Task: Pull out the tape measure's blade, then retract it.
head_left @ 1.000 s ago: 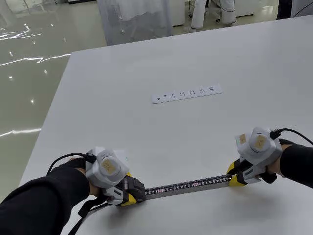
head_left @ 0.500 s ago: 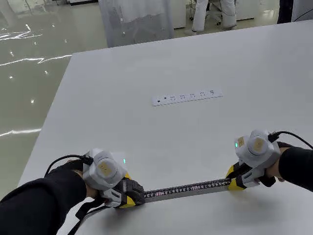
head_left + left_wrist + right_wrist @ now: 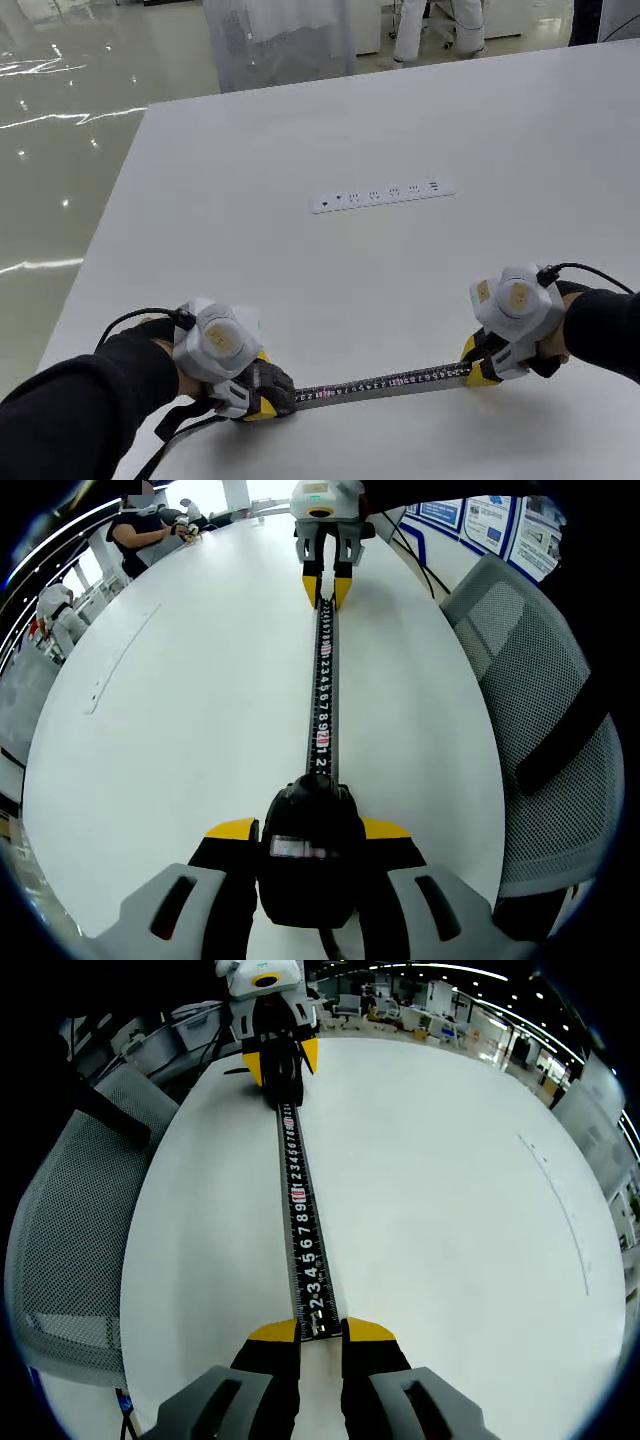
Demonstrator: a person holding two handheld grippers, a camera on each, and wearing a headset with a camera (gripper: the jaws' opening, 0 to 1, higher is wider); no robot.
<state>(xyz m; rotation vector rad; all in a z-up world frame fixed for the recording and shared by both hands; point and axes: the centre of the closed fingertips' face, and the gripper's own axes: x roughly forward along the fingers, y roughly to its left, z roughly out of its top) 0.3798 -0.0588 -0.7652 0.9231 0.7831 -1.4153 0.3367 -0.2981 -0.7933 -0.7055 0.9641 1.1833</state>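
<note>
Blade [image 3: 380,383] span barely shorter than a second ago, along desk's [image 3: 300,130] near edge; left gripper [image 3: 310,832] clamps case [image 3: 310,870]; right gripper [image 3: 320,1332] pinches blade tip; retraction likely just starting.

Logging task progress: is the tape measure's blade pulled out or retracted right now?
Out. The blade stretches across the table from the case held in the left gripper to the right gripper pinching its tip.

The right claw [image 3: 320,1333] hides the tip of the blade [image 3: 300,1220].
</note>
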